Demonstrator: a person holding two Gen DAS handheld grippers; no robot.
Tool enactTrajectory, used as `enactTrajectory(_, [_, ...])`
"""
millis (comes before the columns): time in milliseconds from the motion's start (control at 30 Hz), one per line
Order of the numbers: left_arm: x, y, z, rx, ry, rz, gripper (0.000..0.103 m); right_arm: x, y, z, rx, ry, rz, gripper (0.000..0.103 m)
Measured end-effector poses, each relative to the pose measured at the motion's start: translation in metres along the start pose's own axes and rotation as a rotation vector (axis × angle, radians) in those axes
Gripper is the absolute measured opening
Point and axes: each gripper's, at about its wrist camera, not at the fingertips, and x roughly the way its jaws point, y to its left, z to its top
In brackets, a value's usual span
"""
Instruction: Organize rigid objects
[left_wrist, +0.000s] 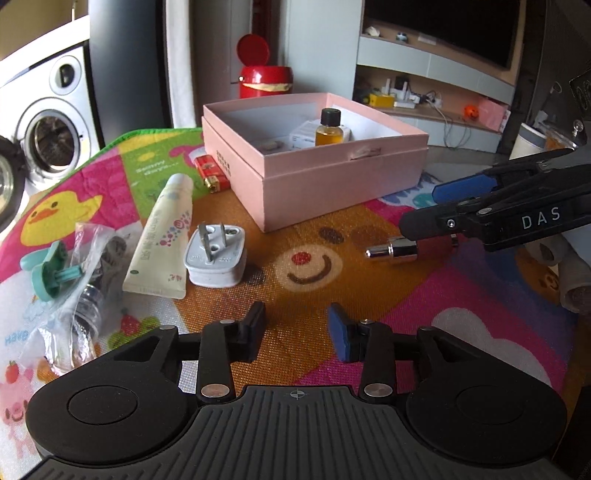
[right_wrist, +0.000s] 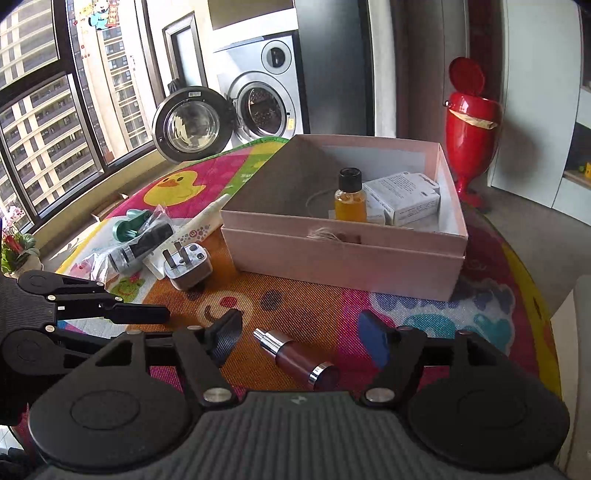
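Note:
A pink open box (left_wrist: 343, 184) (right_wrist: 343, 258) stands on the play mat and holds an amber bottle (left_wrist: 328, 129) (right_wrist: 350, 197) and small white cartons (right_wrist: 406, 201). A dark-red spray bottle with silver ends (right_wrist: 295, 360) (left_wrist: 391, 253) lies on the mat between the open fingers of my right gripper (right_wrist: 301, 339) (left_wrist: 424, 212). My left gripper (left_wrist: 297, 330) (right_wrist: 147, 314) is open and empty over the mat. A white plug adapter (left_wrist: 216, 254) (right_wrist: 188, 266), a cream tube (left_wrist: 162, 236), a red lighter (left_wrist: 211, 172), a teal plastic piece (left_wrist: 50, 271) and a bagged dark object (right_wrist: 144, 243) lie to the left.
The colourful play mat (left_wrist: 295, 266) covers a round table. A red bin (right_wrist: 471, 122) stands behind the box. A washing machine with its door open (right_wrist: 258, 103) is at the back, windows to the left, shelves (left_wrist: 424, 92) to the right.

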Motion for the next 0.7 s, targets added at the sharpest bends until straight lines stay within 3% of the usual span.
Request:
enactTrajectory(33, [0.003, -0.002, 0.002, 0.002, 0.008, -0.015, 0.062, -0.001, -0.002, -0.006, -0.003, -0.011, -0.012, 0.077])
enactTrajectory(100, [0.006, -0.006, 0.003, 0.007, 0.018, -0.036, 0.075, -0.001, -0.005, -0.016, 0.006, -0.023, -0.020, 0.083])
enactTrajectory(133, [0.007, -0.008, 0.003, 0.008, 0.018, -0.037, 0.076, -0.001, -0.007, -0.020, 0.013, -0.024, -0.021, 0.085])
enactTrajectory(233, [0.001, -0.004, 0.007, -0.033, -0.021, -0.021, 0.069, 0.004, -0.013, -0.030, 0.041, -0.010, -0.046, 0.086])
enactTrajectory(367, [-0.017, 0.015, 0.016, -0.108, -0.144, 0.116, 0.068, 0.006, -0.016, -0.036, 0.060, -0.013, -0.046, 0.090])
enactTrajectory(533, [-0.005, 0.035, 0.026, -0.130, -0.110, 0.167, 0.068, 0.005, -0.013, -0.039, 0.046, -0.024, -0.038, 0.092])
enactTrajectory(700, [0.021, 0.040, 0.035, -0.102, -0.074, 0.159, 0.068, 0.005, -0.010, -0.039, 0.028, -0.012, -0.025, 0.097])
